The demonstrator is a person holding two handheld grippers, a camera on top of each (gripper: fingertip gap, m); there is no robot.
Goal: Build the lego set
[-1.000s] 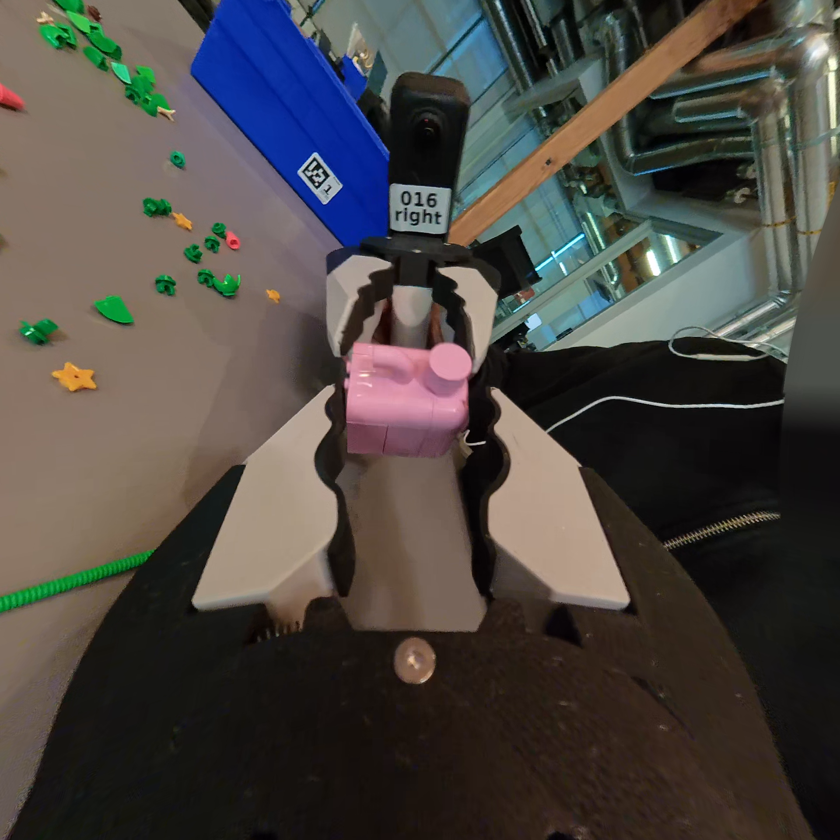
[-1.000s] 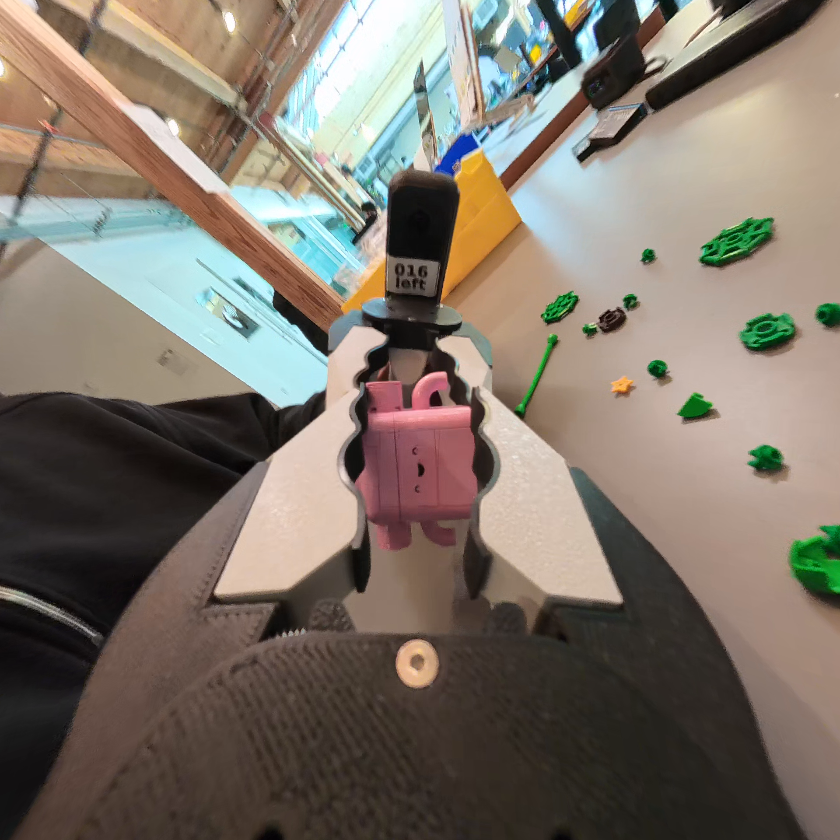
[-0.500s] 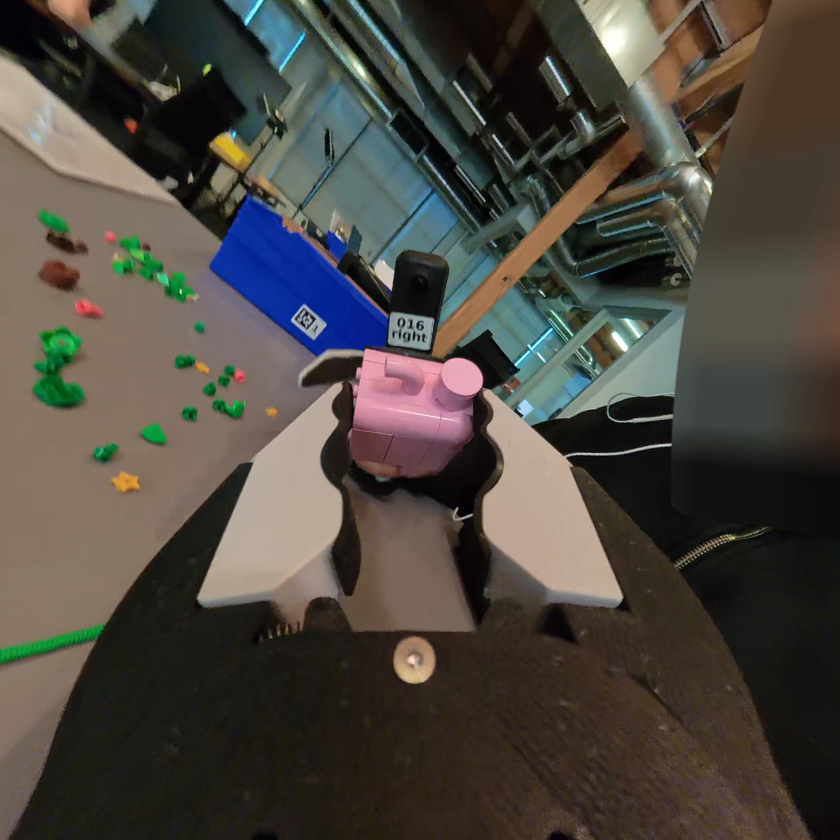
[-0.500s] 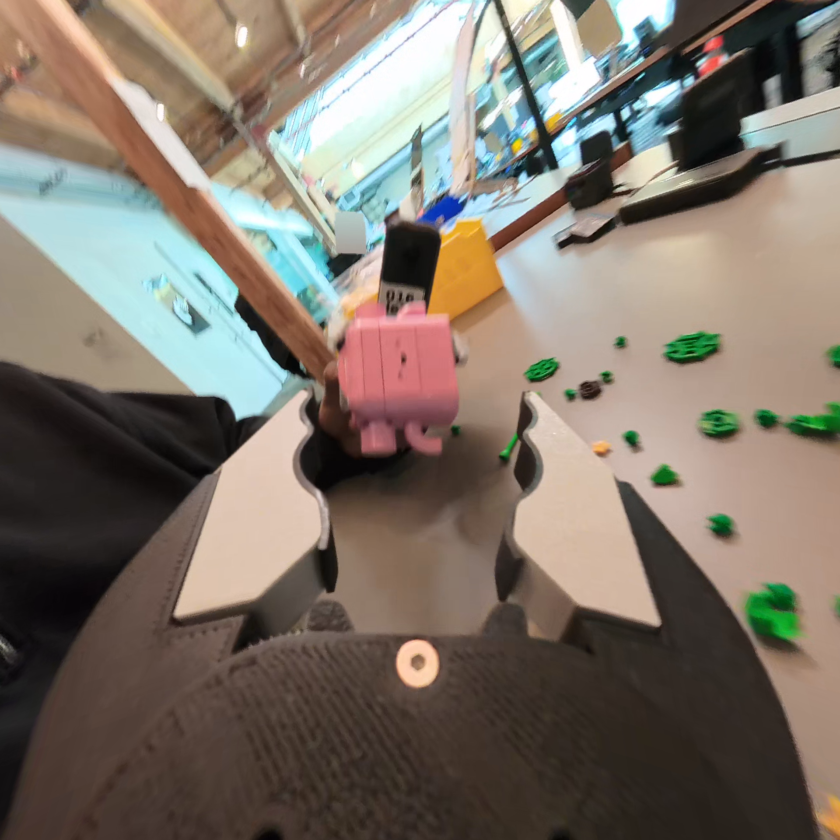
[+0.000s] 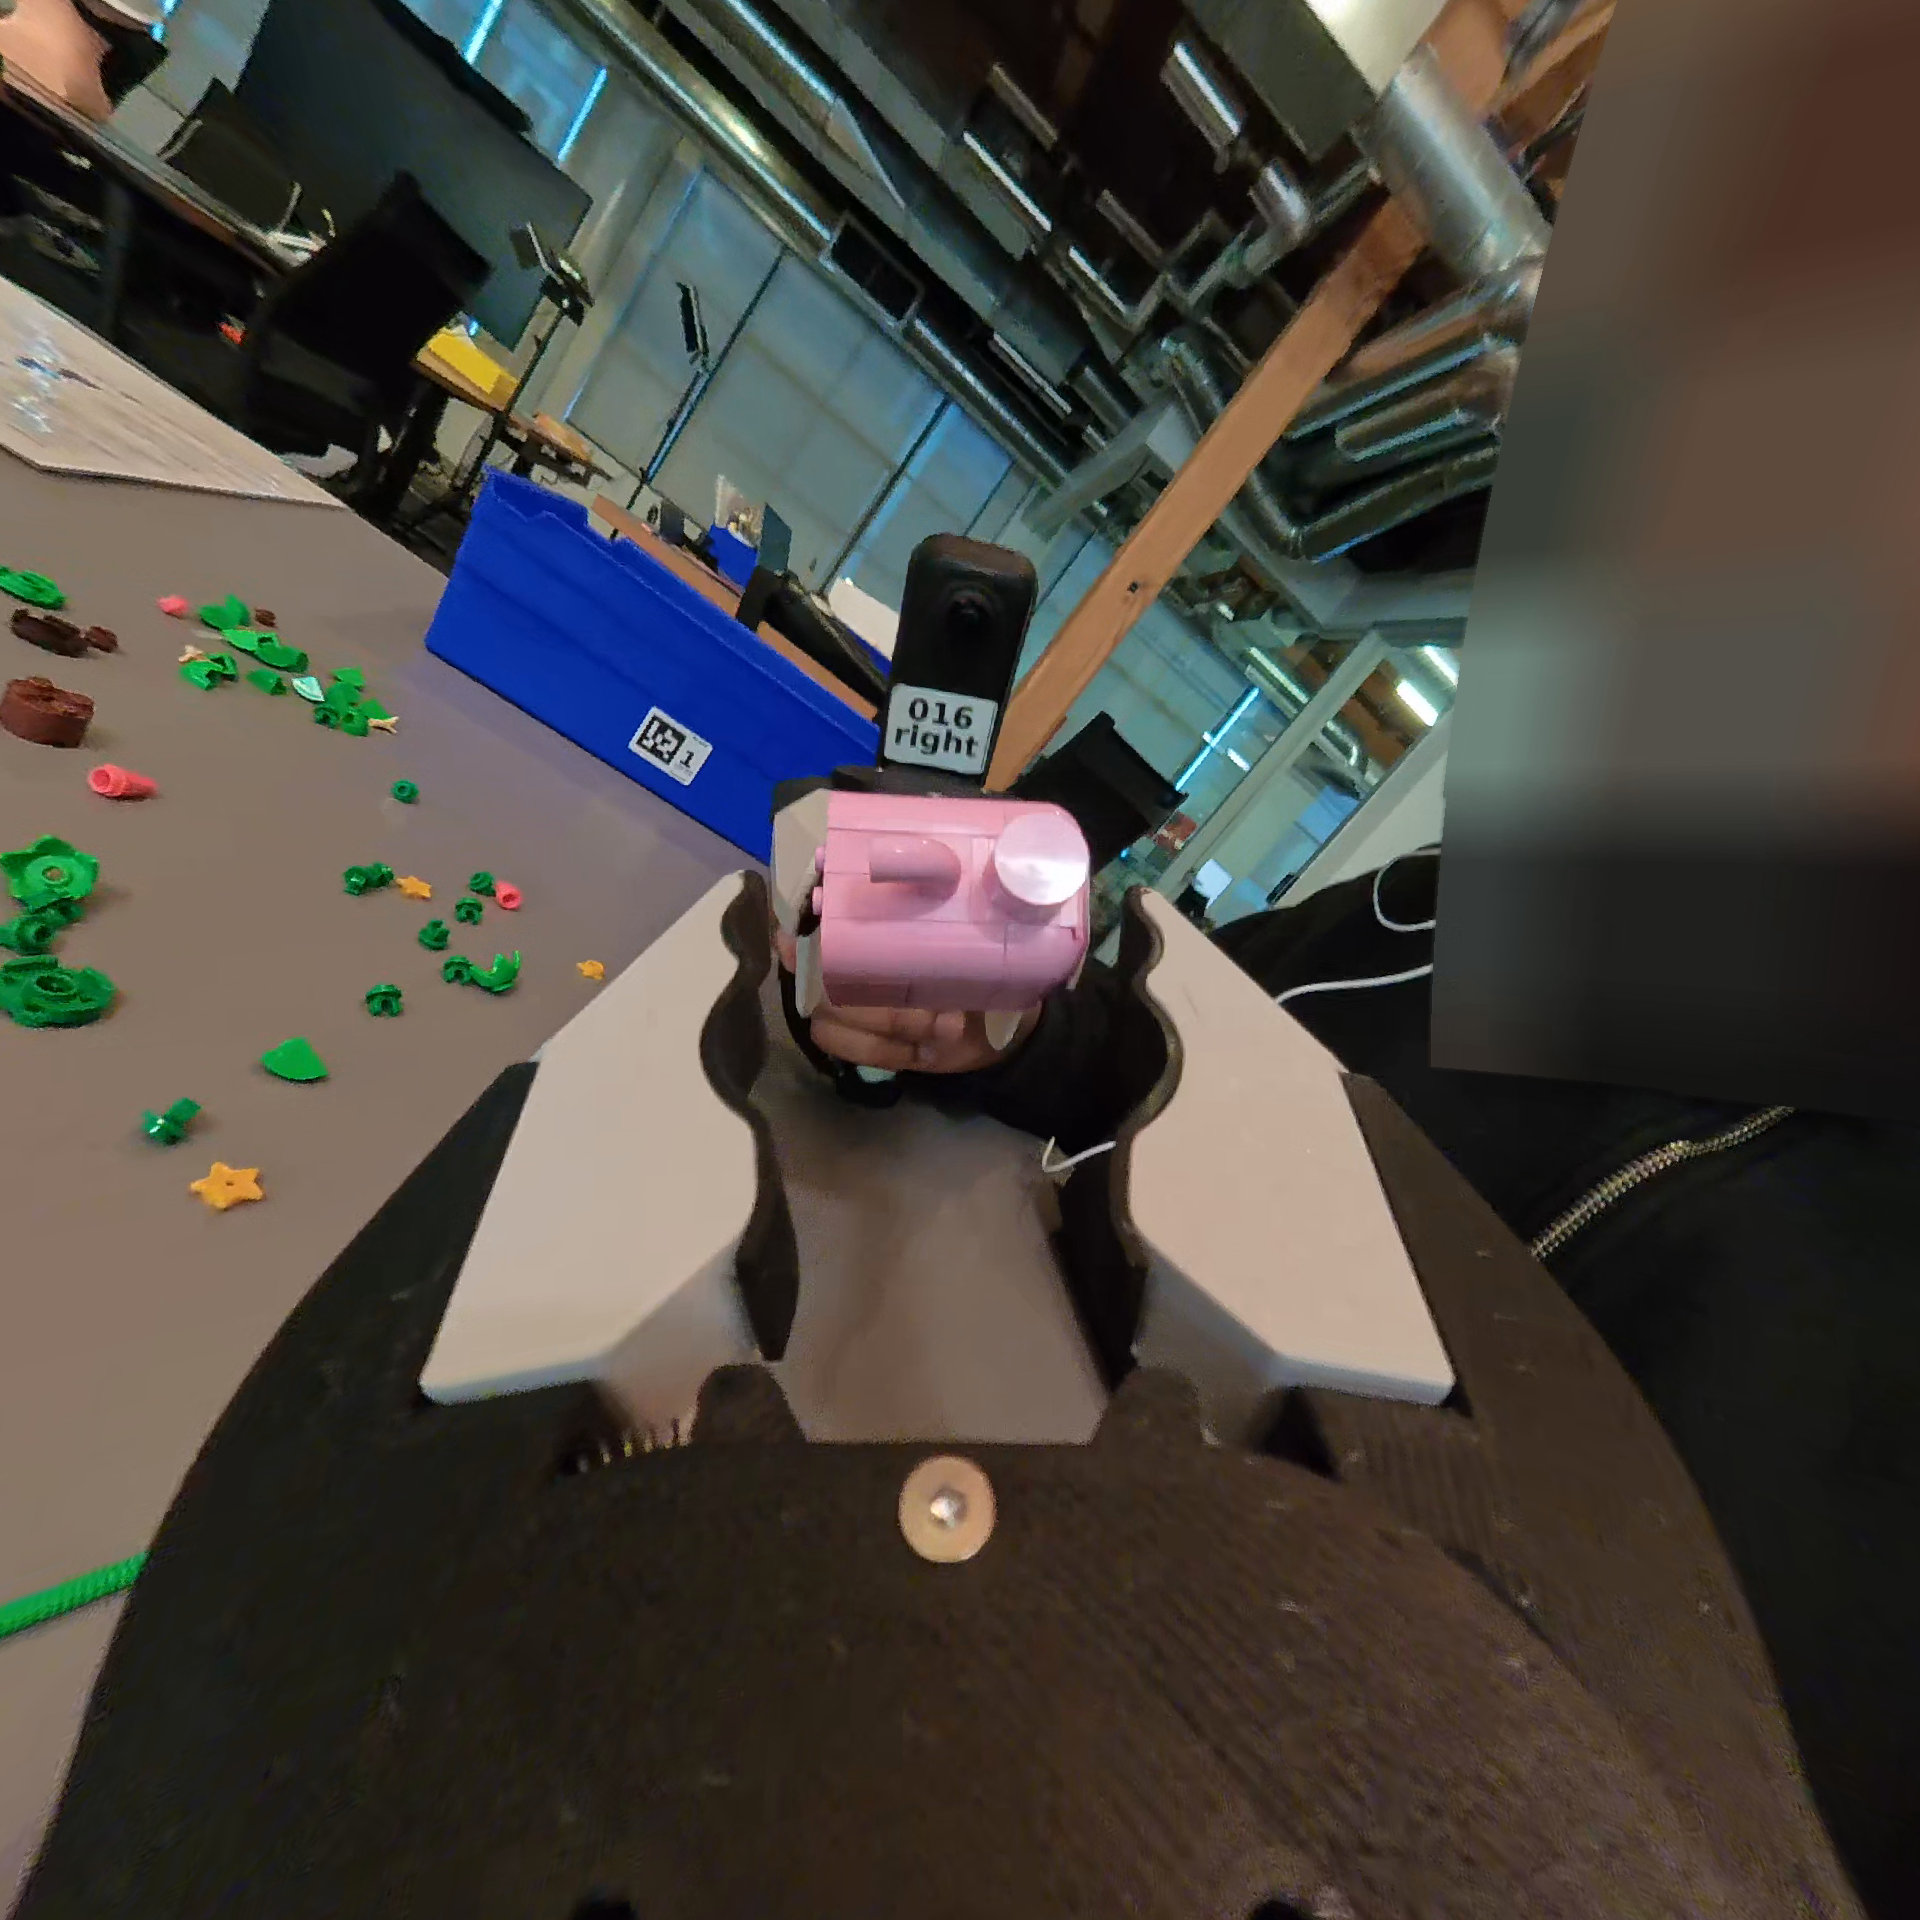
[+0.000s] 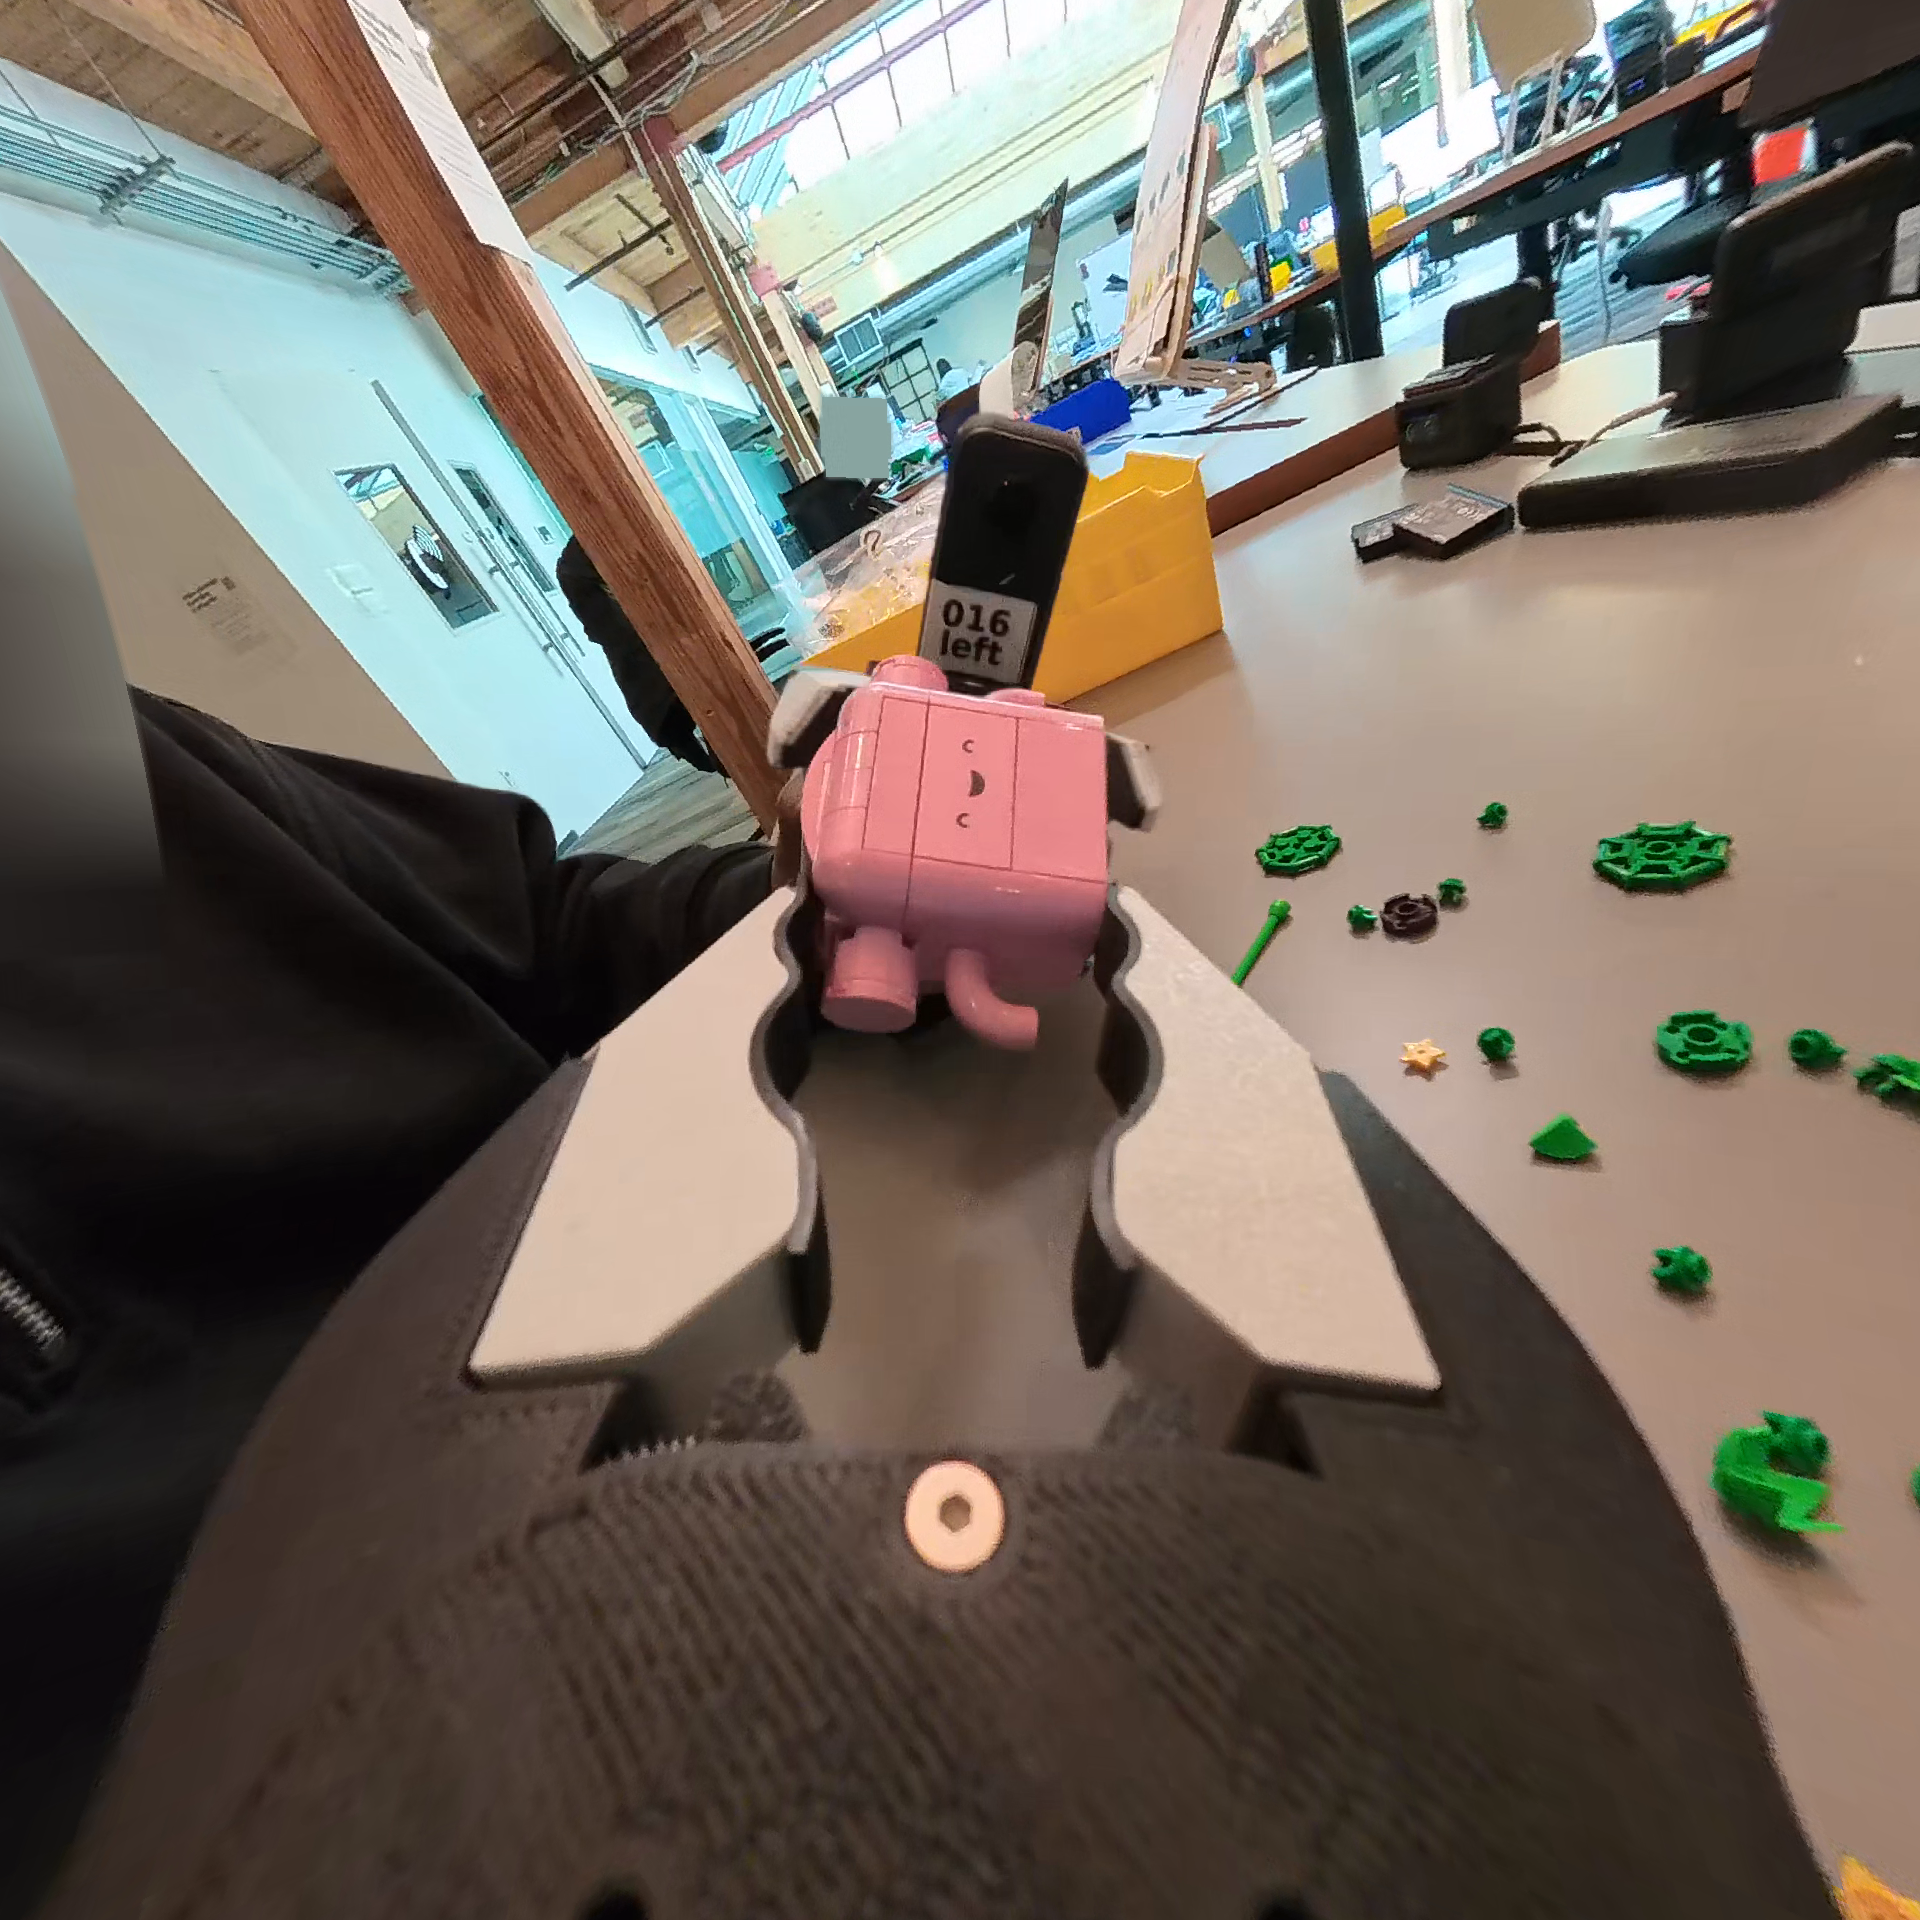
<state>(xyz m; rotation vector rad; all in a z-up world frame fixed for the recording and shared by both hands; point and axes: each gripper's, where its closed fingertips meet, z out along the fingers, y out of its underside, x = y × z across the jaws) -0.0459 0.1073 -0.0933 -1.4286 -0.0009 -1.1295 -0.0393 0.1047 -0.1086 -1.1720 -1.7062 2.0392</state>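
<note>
A pink lego block (image 5: 935,914) with a round stud and a curled piece is held up in the air above the grey table (image 5: 260,1299). My left gripper (image 5: 940,894) is shut on it at the fingertips. In the right wrist view the block (image 6: 956,821) shows a small printed face, and the left gripper's fingers (image 6: 800,717) flank it. My right gripper (image 6: 951,904) faces it, open, with its tips level with the block's near corners. I see no firm contact. One right finger (image 5: 795,842) shows beside the block.
Loose green pieces (image 5: 52,987), an orange star (image 5: 223,1184) and brown rounds (image 5: 42,712) lie on the table. A blue bin (image 5: 623,665) stands behind. In the right wrist view there are green pieces (image 6: 1662,857), a yellow bin (image 6: 1132,582) and black devices (image 6: 1704,457). A person's black jacket (image 6: 312,935) is close. Less than 4 cm separates the two grippers' tips.
A second ago both grippers were shut on the block. The right gripper let go and opened wide, then narrowed again and came closer. The left gripper kept the block and tilted upward.
</note>
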